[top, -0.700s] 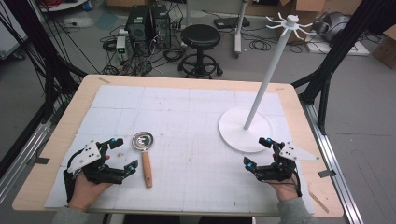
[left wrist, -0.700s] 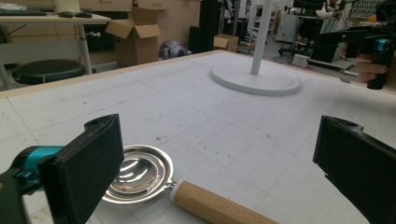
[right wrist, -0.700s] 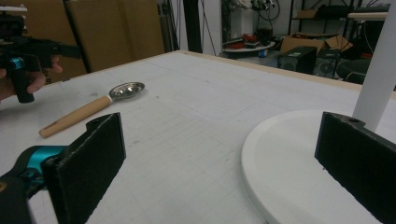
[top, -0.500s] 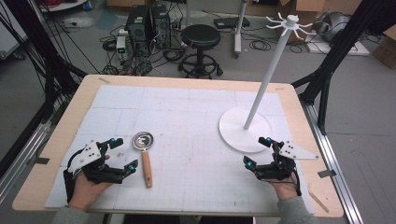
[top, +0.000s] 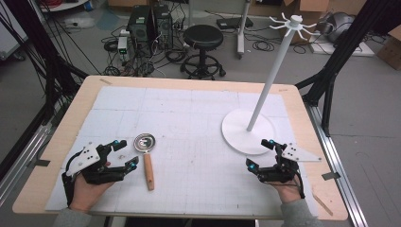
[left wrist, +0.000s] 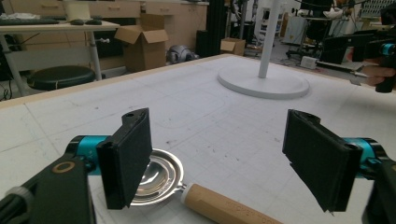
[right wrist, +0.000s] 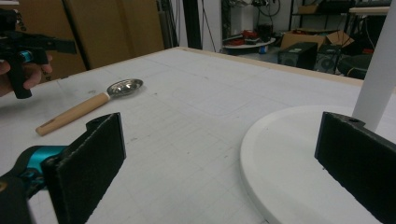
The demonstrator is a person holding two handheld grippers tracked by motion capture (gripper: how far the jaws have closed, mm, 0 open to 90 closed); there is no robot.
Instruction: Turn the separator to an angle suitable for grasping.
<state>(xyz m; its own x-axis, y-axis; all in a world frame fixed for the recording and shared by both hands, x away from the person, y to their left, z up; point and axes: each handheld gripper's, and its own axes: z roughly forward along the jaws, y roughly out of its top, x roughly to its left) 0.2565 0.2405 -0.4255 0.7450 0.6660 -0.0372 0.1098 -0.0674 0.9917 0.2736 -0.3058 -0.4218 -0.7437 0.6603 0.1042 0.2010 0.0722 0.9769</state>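
Nothing moved; spoon [top: 145, 153] handle lettering unreadable.

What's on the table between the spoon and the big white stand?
Nothing. In the high view, the stretch of gridded mat between the spoon and the stand's round base is bare.

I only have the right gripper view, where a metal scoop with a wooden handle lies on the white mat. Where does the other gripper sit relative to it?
Observer: The left gripper rests on the table just left of the wooden-handled metal scoop, jaws open, nothing between them.
Operator: What tops the white pole?
Observer: The white stand ends in a crown of radiating hooks.
Operator: Which way does the handle point?
Observer: Toward the person's edge of the white gridded mat.
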